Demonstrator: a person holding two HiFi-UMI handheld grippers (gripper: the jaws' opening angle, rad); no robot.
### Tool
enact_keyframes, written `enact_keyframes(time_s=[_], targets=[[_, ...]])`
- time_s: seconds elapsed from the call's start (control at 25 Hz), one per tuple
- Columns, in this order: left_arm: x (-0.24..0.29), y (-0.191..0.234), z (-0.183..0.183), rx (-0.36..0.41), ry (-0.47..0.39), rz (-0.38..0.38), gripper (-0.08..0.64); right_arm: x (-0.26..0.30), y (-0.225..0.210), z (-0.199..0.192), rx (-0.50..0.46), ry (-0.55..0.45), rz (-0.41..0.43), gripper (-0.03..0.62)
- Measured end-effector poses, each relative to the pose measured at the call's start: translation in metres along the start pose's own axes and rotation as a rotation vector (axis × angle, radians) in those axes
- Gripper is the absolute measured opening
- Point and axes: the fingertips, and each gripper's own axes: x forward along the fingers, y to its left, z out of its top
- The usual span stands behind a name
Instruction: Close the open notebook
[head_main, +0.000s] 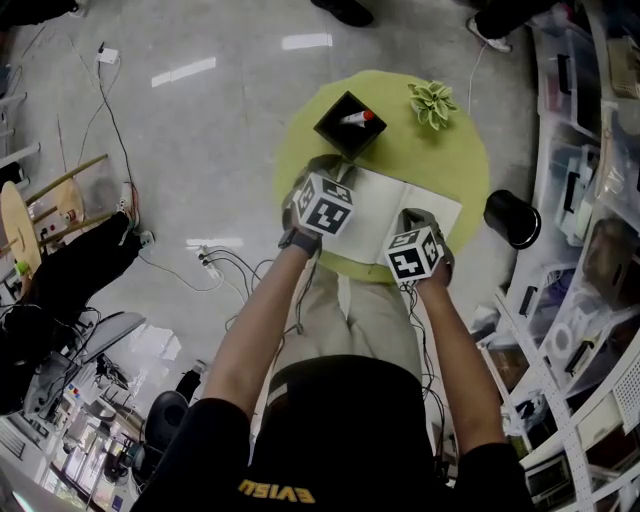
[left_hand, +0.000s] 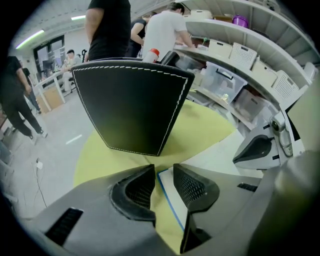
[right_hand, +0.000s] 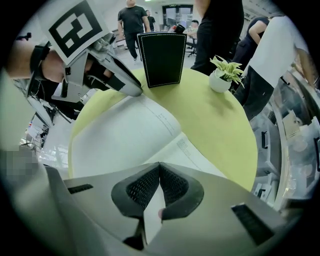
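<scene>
Notebook (head_main: 400, 212) pages lie spread flat on the near half of a round yellow-green table (head_main: 455, 150), the spine running away from the person. The left gripper (head_main: 330, 168) sits at the book's outer left edge; in the left gripper view its jaws (left_hand: 164, 171) stand a little apart, with the blue-edged corner of the notebook (left_hand: 169, 196) in the gap and neither pad visibly pressing on it. The right gripper (head_main: 416, 216) is at the near right edge, and in the right gripper view its jaws (right_hand: 160, 168) meet at the tips, pinched on a white sheet of the notebook (right_hand: 125, 135). A black pen holder (head_main: 350, 126) with white stitching (left_hand: 132, 105) stands upright just beyond the left page, filling most of the space ahead of the left gripper, and a red-capped marker (head_main: 358, 118) pokes out of it. A small potted plant (head_main: 432, 102) stands on the far right of the table, well apart from the book. Beside the table on the floor is a black cylinder (head_main: 512, 218); cables (head_main: 215, 262) trail over the floor to the left, and shelves (head_main: 590, 200) with bins line the right side. Several people stand behind the table in the right gripper view.
</scene>
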Motion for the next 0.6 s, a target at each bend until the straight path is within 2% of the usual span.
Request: enact_keyframes(time_s=[0.44, 0.56, 0.6], targets=[[-0.0007, -0.0001, 0.0007, -0.013, 0.006, -0.005, 0.092, -0.0002, 0.0005, 0.0005, 0.000, -0.012, -0.018, -0.012], [-0.0035, -0.0017, 0.0021, 0.029, 0.011, 0.016, 0.089, -0.0005, 0.0009, 0.0007, 0.003, -0.013, -0.015, -0.012], [-0.0046, -0.0023, 0.0016, 0.050, 0.016, 0.026, 0.041, -0.0004, 0.0010, 0.0008, 0.003, -0.013, -0.012, -0.012]])
